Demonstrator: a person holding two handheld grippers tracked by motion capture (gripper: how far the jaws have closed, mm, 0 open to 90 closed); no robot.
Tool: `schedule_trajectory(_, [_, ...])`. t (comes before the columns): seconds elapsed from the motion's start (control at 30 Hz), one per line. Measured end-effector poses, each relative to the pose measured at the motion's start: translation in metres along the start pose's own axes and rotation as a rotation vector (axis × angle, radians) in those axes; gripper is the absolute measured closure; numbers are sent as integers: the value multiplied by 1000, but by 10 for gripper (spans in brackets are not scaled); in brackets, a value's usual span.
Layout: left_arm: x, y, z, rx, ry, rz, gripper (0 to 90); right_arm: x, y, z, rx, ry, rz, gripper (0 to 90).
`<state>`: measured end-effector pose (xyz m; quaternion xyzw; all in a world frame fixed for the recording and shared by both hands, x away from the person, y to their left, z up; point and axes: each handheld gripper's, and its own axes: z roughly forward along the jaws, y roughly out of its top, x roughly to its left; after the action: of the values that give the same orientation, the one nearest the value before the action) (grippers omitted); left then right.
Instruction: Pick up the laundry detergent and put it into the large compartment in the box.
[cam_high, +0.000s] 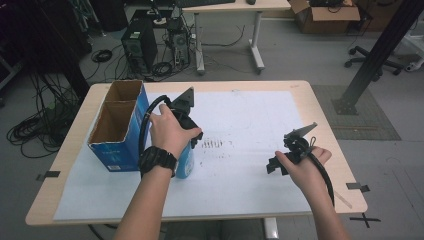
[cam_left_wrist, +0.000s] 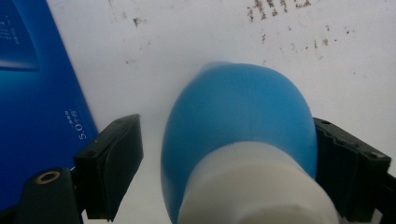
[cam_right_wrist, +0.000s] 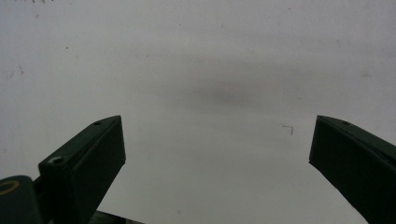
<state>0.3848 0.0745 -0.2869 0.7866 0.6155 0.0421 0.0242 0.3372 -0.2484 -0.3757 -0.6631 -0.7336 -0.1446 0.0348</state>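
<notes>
Bottle (cam_left_wrist: 238, 126), blue with a white neck, stands just beside the blue carton (cam_high: 120, 127) on the white sheet (cam_high: 240, 130); the left gripper (cam_left_wrist: 224, 154) straddles it, jaws spread, one side touching. Right gripper (cam_right_wrist: 217, 163) hovers over bare sheet, wide open, grasping nothing.

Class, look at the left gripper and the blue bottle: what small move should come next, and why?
Probably close the left gripper. Its jaws straddle the blue bottle, with a gap showing on one side, so nothing is gripped yet. The blue box stands open beside it.
</notes>
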Motion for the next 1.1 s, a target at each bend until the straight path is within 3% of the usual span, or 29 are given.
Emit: schedule_trajectory(1.1, [0,1,0,3,11,4,261,0,-1,4,9,-2,0,36])
